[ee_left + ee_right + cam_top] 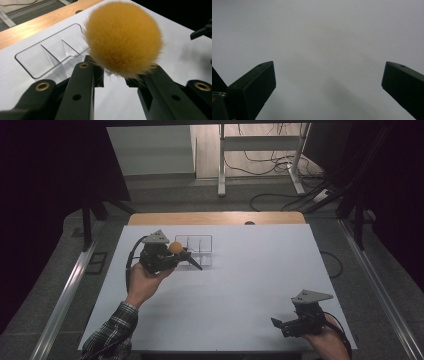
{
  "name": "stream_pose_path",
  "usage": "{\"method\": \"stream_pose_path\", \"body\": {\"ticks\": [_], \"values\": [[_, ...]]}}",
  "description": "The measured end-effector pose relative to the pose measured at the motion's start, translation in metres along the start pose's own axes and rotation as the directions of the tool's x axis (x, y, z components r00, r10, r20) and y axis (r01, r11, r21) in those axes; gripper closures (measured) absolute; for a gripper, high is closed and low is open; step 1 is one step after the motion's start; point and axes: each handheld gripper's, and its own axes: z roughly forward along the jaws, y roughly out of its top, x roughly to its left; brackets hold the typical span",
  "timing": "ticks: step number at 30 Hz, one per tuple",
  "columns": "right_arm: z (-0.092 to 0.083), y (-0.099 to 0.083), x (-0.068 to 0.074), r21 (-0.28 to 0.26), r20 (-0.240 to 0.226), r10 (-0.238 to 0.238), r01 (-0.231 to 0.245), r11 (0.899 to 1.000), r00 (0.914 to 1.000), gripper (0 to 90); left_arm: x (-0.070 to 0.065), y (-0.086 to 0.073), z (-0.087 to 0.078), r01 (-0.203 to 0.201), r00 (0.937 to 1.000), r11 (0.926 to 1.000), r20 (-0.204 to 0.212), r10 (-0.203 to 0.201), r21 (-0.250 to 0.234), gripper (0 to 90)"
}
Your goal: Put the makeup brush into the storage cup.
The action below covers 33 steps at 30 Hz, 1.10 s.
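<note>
Left tongs [192, 261] hold orange pompom [175, 248] beside clear tray [202, 240]

The pom-pom [123, 40] looked super fluffy, the divided tray [50, 53] beside it was clear glossy plastic, table [240, 285] matt white.

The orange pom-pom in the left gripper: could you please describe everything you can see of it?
The orange pom-pom is a round, fluffy ball of fine, soft-looking fur, deep orange with paler tips at its fringe. It is held off the table, pinched from both sides at its lower part by the black fingers of the left gripper. It hangs next to the clear divided tray, not inside it.
</note>
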Motion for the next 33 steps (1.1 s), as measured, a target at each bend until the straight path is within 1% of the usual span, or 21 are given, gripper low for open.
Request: {"method": "stream_pose_path", "body": {"ticks": [7,14,23,33], "values": [[-0.002,-0.004,-0.002,0.01,0.008,0.0,0.0,1.0,1.0,0.0,0.006,0.006,0.001,0.007,0.9999,0.9999,-0.009,-0.007,-0.013,73.0],[-0.005,-0.008,-0.006,0.01,0.016,0.014,-0.014,1.0,0.9998,0.0,0.013,0.011,0.001,0.018,0.9997,0.9994,-0.015,-0.019,-0.03,73.0],[-0.008,-0.012,-0.009,0.013,0.024,0.027,-0.027,1.0,0.9993,0.0,0.019,0.022,0.002,0.01,0.9994,0.9993,-0.032,-0.011,-0.035,73.0],[-0.011,-0.017,-0.01,0.018,0.029,0.027,-0.028,0.999,0.9992,0.0,0.024,0.034,0.007,0.002,0.9986,0.9994,-0.053,-0.004,-0.036,73.0]]}}
